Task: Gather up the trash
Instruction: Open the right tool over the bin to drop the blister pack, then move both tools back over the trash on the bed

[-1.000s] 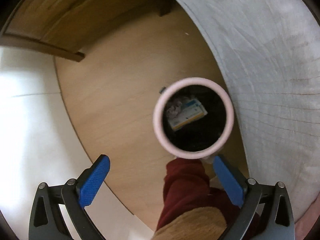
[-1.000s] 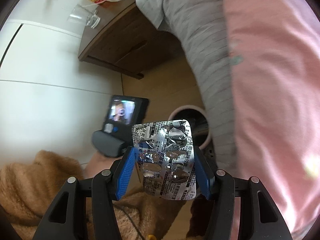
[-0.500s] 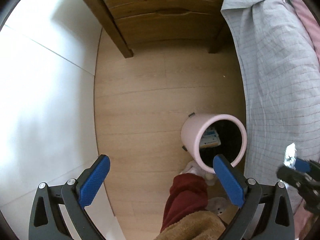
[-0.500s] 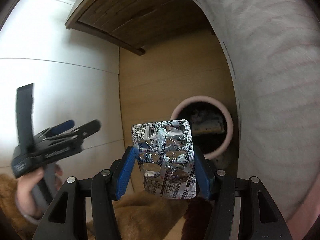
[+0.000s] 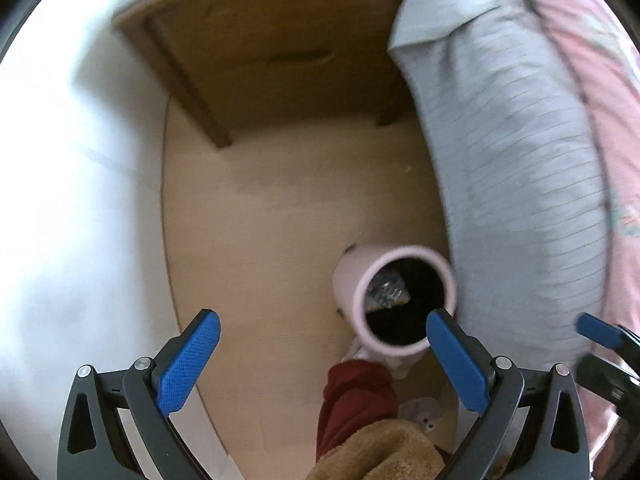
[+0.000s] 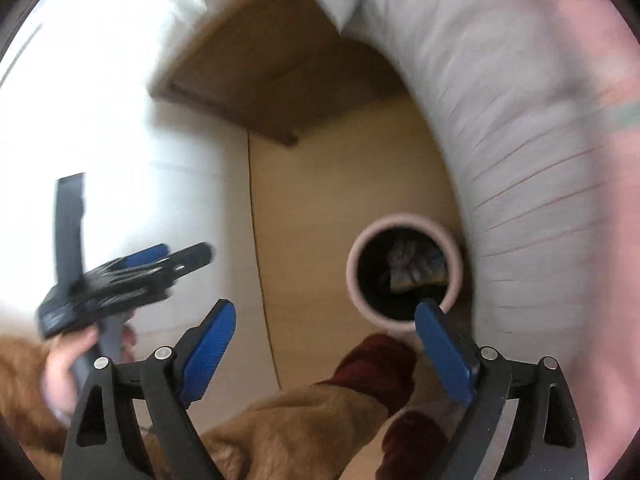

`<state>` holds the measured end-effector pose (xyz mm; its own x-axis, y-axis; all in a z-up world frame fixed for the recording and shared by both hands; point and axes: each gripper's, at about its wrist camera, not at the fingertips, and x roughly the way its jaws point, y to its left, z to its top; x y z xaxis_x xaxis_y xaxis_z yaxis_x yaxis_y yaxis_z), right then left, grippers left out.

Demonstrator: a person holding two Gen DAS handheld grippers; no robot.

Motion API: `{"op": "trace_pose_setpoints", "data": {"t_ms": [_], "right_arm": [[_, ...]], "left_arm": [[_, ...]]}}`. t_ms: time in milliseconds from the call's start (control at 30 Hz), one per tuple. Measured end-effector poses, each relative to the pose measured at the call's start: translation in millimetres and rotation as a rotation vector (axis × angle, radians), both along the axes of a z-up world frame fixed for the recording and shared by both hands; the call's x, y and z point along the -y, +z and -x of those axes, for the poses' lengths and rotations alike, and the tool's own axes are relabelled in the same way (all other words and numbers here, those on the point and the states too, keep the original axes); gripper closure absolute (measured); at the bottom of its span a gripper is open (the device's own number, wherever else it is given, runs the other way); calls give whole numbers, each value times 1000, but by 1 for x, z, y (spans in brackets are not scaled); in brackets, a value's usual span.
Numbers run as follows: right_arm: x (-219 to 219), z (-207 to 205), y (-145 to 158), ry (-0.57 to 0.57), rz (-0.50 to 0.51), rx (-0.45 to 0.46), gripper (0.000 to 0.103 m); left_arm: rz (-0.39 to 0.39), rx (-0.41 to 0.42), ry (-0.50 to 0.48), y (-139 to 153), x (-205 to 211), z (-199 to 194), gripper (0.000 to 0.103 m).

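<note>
Item: trash collection, state at this moment. Nearest, right gripper (image 6: 322,354): blue pads standing wide and opening further, nothing between them; a brown fleece sleeve (image 6: 304,424) and dark red cuff (image 6: 376,364) below it at 6 o'clock. Left gripper (image 5: 320,364): jaws apart, empty, pointed down at the floor; in the right wrist view it appears at 9 o'clock, carried in the person's hand (image 6: 68,360). Next out, pink bin (image 6: 362,300): upright on the wood floor (image 5: 260,240), just beside the grey striped bedding (image 5: 520,184) at 3 o'clock. Contents: a crinkled silver blister pack (image 5: 386,292) lying inside, over what looks like a blue and white carton (image 6: 436,268), blurred; the rest of the interior is dark. Farthest, wooden cabinet (image 5: 272,60) at 12 o'clock against the white wall (image 5: 80,200); pink cover (image 5: 592,92) past the bedding at 2 o'clock. Progress, judged: the blister pack counts as delivered, this drop finished. Remaining: no loose litter shows on the visible floor; anything left to collect would lie out of view, so the remainder cannot be told.
</note>
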<state>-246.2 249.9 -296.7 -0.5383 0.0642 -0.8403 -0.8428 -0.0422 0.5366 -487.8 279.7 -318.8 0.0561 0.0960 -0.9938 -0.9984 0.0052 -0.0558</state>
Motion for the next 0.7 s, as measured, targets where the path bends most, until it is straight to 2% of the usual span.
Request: {"op": "trace_pose_setpoints", "data": {"t_ms": [67,133,233,300,367,533,600,700], "right_arm": [[7,-27,35,-82,-38,20,9],[11,-49,53,-151,-42,37,3],[27,-97,81,-312,-8,59,3],[40,-128,93,-423,5,69,3],[62,-170,111,-577,3,107,3],[129,-250,144,-920,-7,174,3],[154,-276,153,-1012,-16,204,3],[196,-309,146,-1130,-15,235,3]], "left_arm": [[-36,19,-56,17,-12,-22,0],[-63,47,-131,35,-24,-52,0],[-89,116,-280,58,-37,-110,0],[-118,151,-408,74,-41,-153,0],[-153,166,-585,92,-40,-210,0],[-216,194,-967,125,-14,-324,0],[-239,207,-1083,133,4,-363,0],[-234,245,-1229,139,35,-427,0]]}}
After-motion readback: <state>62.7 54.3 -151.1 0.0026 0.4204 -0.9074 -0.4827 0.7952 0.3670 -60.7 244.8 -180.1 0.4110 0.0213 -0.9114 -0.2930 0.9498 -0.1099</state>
